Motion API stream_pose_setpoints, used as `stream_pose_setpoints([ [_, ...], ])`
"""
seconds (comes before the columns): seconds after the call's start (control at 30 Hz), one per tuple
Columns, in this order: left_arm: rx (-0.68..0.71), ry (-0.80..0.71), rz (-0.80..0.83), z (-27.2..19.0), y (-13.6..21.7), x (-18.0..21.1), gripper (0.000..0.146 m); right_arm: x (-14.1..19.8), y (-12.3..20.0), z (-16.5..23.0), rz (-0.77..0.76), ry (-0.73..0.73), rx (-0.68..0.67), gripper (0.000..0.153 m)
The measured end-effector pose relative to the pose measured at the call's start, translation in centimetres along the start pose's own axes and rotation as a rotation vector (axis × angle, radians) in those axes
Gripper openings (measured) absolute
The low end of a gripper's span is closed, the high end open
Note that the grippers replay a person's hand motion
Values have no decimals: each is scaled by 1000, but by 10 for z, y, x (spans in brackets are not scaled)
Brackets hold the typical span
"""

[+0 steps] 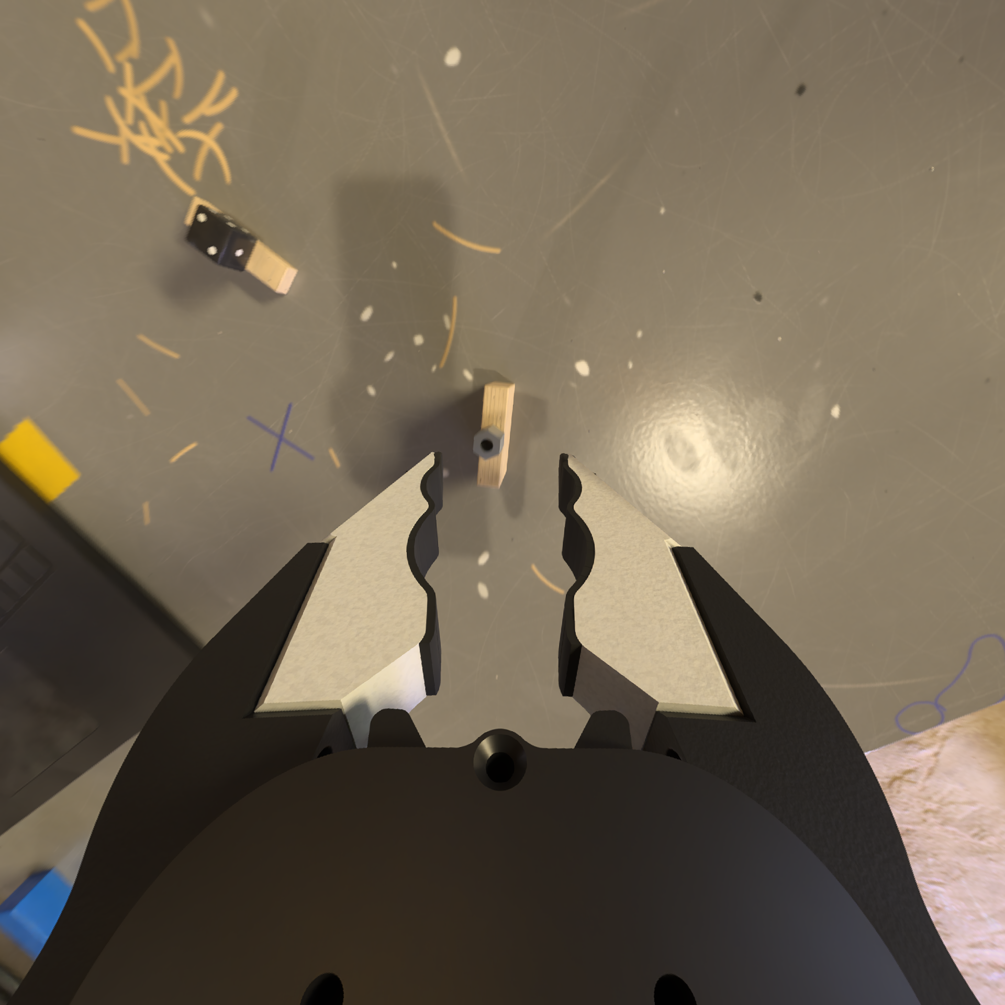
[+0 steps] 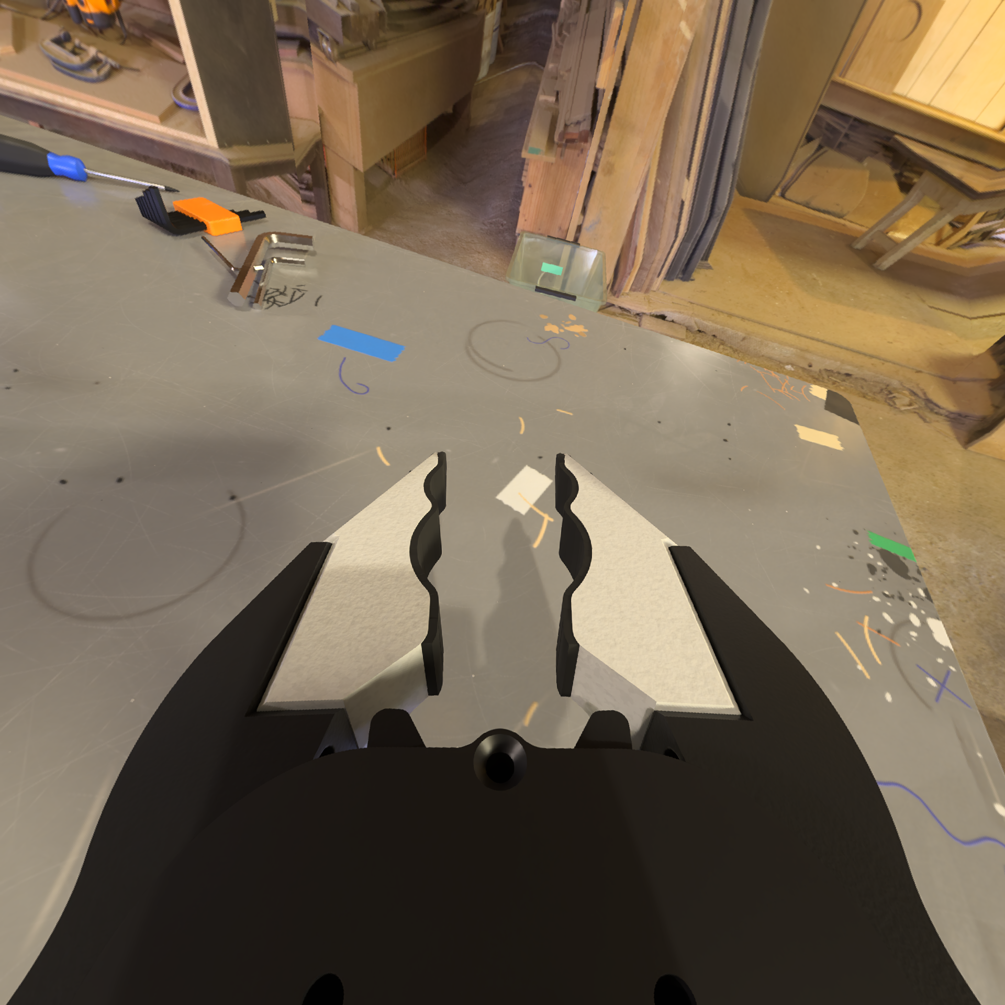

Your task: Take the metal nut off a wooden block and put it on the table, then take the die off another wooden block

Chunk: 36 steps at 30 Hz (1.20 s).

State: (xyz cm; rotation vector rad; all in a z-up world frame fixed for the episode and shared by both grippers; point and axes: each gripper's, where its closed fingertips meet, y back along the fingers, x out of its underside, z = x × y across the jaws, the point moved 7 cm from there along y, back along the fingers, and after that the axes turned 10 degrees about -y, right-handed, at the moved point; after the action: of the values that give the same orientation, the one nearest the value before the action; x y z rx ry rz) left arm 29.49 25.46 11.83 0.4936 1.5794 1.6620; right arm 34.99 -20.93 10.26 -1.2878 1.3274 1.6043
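Note:
In the left wrist view a small grey metal nut [image 1: 487,444] sits on a light wooden block [image 1: 496,432] on the grey table. My left gripper [image 1: 499,462] is open and empty, high above the block, with the nut just beyond its fingertips. A black die [image 1: 220,239] with white dots rests on a second wooden block [image 1: 269,267] at the upper left. In the right wrist view my right gripper [image 2: 499,462] is open and empty above bare table; neither block shows there.
Wood shavings [image 1: 157,119] lie at the far left, near a yellow block [image 1: 38,459], a dark panel [image 1: 65,609] and a blue thing [image 1: 32,908]. In the right wrist view: a screwdriver [image 2: 65,166], an orange hex-key set [image 2: 204,215], metal hex keys [image 2: 266,266], and the table edge [image 2: 892,522] at right.

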Motion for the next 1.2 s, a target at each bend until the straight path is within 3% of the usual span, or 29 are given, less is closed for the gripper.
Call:
stream_pose_setpoints([
  [0.2,70,-14,23,4,-30,0,31,2,-2,0,12,18,6,39],
  [0.37,67,-30,11,6,-34,5,20,2,-2,0,12,17,7,38],
  [0.5,83,-59,-27,10,-17,6,10,2,-2,0,11,19,4,36],
  [0.6,74,-97,-131,11,21,-12,10,1,-1,0,8,22,3,35],
  [0.73,75,-214,-262,-7,76,-68,10,0,1,-1,1,20,9,34],
  [0.83,70,-326,-264,-34,86,-127,10,-2,3,-3,-5,7,10,34],
  [1.03,81,-481,-105,-84,18,-237,10,-4,8,-10,-21,-27,7,33],
  [1.2,132,-503,-40,-105,-43,-293,10,-1,7,-10,-11,-50,-6,33],
])
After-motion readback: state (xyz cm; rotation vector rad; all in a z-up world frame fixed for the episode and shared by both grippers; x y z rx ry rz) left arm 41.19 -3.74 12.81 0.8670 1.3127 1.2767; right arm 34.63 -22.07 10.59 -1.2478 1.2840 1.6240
